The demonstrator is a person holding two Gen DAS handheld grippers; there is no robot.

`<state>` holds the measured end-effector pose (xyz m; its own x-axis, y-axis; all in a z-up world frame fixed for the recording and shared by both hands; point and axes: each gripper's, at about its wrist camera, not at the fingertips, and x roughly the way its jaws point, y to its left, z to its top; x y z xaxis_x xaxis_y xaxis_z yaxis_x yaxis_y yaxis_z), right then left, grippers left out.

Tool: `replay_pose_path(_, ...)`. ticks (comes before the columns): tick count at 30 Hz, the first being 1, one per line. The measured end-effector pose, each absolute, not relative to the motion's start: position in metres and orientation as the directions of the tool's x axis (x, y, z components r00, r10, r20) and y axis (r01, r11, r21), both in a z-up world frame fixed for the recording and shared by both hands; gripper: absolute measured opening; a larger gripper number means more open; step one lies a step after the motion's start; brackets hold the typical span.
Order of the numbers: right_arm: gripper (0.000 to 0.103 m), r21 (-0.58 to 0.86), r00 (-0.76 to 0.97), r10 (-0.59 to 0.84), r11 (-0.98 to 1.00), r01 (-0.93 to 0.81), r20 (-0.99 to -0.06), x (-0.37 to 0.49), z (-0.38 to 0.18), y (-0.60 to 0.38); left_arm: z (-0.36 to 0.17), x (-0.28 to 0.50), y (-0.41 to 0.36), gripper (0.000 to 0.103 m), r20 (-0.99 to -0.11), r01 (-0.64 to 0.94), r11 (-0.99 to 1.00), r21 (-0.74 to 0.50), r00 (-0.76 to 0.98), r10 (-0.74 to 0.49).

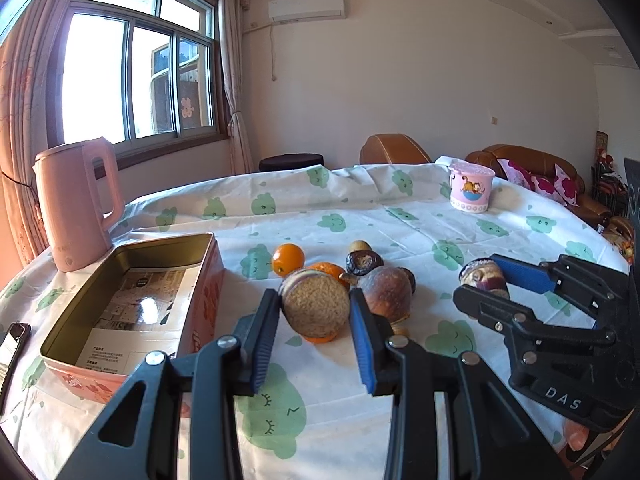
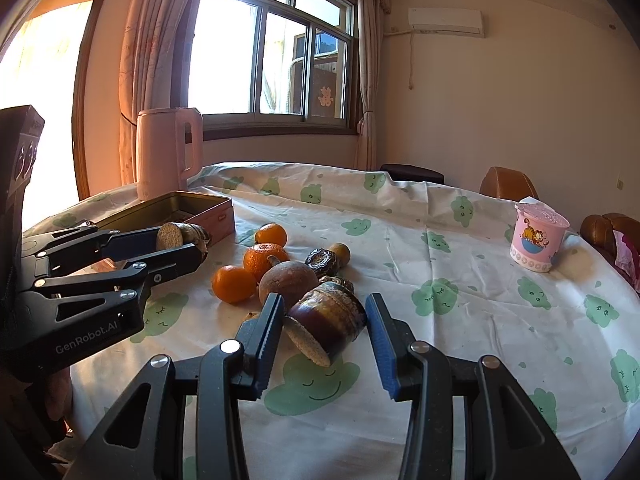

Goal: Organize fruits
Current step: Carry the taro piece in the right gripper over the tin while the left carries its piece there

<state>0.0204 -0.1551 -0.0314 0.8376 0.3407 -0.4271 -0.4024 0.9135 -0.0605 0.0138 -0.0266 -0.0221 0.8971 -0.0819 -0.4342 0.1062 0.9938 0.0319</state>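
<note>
My left gripper [image 1: 314,312] is shut on a cut piece of dark fruit [image 1: 314,306], pale grainy cut face toward the camera; it also shows in the right wrist view [image 2: 176,236], near the open pink tin box [image 1: 132,304]. My right gripper [image 2: 326,328] is shut on a second cut purple-brown piece [image 2: 328,320], also seen in the left wrist view [image 1: 484,276]. On the tablecloth lie oranges [image 2: 234,284], a brown round fruit [image 2: 288,280] and small dark wrinkled fruits [image 2: 322,262].
A pink kettle [image 1: 78,204] stands behind the tin box. A pink cartoon cup [image 1: 470,192] stands at the far right of the table. A phone [image 1: 12,344] lies at the left edge. Sofas and a stool stand beyond the table.
</note>
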Motion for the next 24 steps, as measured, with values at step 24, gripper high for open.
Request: replay_pose_path(24,0.044,-0.085,0.865,0.361,0.907,-0.413,-0.349,0.007,-0.028,-0.156,-0.011,0.003,-0.021,0.037,-0.349,0.047,0.998,0.050,0.937,-0.026)
